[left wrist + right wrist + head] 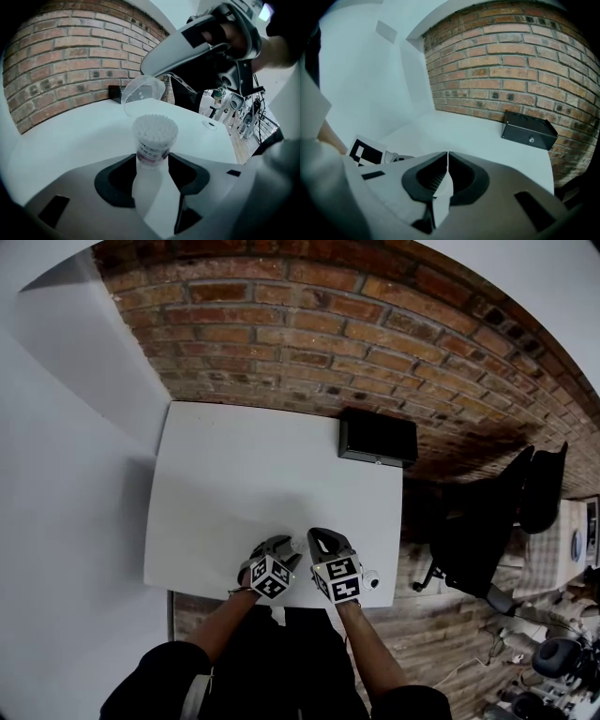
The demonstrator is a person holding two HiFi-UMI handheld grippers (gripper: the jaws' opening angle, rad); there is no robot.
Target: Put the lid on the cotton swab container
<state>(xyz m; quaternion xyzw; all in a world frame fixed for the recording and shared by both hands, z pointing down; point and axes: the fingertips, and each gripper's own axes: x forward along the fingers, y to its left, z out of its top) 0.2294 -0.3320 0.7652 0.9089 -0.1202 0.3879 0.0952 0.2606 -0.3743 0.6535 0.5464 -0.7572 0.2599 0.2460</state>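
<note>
Left gripper (152,160): jaws spread partway and closed on the lower body of the container (153,140), one dark pad against each side. The container stands upright between the pads, near the front edge of the white table (234,474). Its mouth is uncovered, and it is packed to the brim with cotton swabs (154,124), whose white tips form a domed cluster at the top. A label band with a pink stripe runs around the container just below the swab tips.

Right gripper (447,158): jaws pressed almost together, with only a thin slit between the ribbed pads. They pinch the wall of the lid (143,93). Seen from the left gripper view, this gripper reaches in from the upper right and holds the lid in the air at its tip.

The lid is a clear, empty plastic cap, tilted, and sits above and just behind the open container. Its lower edge comes close to the swab tips, but whether the two touch cannot be told. It is not seated on the container.

A closed black box (378,438) rests at the far right edge of the table, against the brick wall (511,70). What it holds is not visible. A small round hole (208,124) lies in the table top to the right of the container
</note>
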